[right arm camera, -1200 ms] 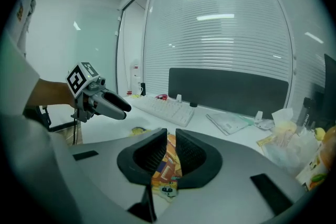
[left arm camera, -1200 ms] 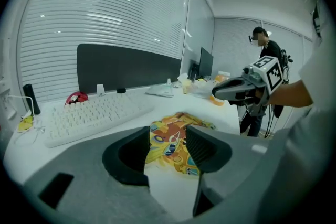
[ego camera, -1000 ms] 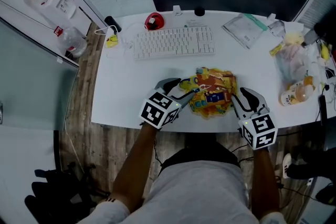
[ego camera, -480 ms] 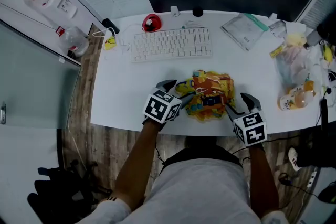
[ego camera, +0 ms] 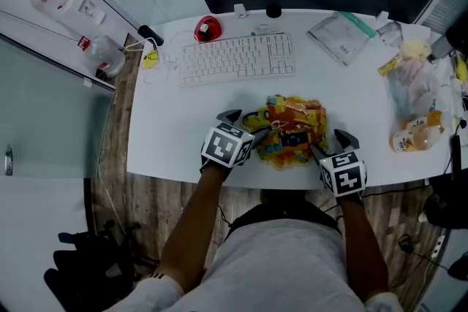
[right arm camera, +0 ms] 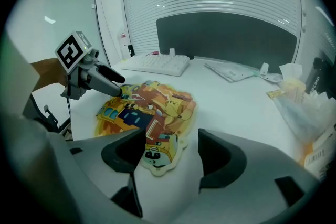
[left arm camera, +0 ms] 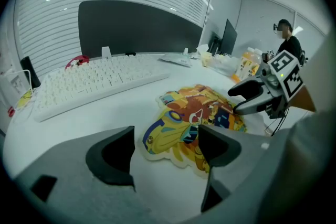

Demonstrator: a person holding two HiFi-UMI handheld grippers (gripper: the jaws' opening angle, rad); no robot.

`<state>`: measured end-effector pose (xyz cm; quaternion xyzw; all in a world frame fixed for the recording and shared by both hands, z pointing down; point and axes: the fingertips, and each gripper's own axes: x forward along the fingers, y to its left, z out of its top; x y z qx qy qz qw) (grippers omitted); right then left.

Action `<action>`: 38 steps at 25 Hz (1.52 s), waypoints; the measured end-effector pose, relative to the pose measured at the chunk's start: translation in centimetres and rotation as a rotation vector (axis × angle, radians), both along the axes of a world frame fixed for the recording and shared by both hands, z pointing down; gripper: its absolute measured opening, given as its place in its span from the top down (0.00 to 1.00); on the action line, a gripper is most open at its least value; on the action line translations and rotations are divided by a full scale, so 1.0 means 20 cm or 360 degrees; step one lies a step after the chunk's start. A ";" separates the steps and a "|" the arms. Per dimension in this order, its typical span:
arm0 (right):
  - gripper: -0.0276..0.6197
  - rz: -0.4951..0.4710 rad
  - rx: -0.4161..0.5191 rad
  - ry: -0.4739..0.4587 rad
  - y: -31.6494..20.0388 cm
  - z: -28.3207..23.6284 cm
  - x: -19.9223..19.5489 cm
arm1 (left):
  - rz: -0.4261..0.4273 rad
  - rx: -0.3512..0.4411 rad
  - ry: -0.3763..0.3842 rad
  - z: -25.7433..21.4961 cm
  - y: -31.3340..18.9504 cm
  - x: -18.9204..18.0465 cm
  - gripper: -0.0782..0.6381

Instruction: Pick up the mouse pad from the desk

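Yellow mouse pad (ego camera: 290, 129) lies flat; left gripper (ego camera: 245, 125) at eight o'clock, right gripper (ego camera: 329, 142) at four, jaws opening, empty; wedge under its edge.

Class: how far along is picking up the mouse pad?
Done: left gripper and right gripper flank the mouse pad. In hand: both sets of jaws are opening, pad edge between each pair, ungripped. Left: clamp and lift; it lies on the desk.
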<state>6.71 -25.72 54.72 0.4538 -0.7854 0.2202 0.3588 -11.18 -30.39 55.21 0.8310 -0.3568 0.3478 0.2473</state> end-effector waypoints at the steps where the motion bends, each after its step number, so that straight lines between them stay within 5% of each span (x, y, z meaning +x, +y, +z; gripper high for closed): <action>1: 0.54 0.0008 -0.0007 -0.0001 0.00 0.01 0.00 | -0.0005 -0.0007 -0.0006 0.01 0.00 0.00 0.37; 21: 0.54 0.0039 -0.0009 -0.0043 0.00 0.02 -0.03 | -0.0087 0.0026 -0.0031 0.03 0.00 0.03 0.37; 32: 0.54 0.0034 -0.0004 -0.0049 0.00 0.02 -0.04 | -0.0061 0.0012 0.0117 -0.01 0.03 0.08 0.58; 38: 0.54 -0.0011 -0.0025 -0.0056 0.00 0.02 -0.03 | 0.0000 0.0151 0.0186 -0.10 0.03 0.09 0.64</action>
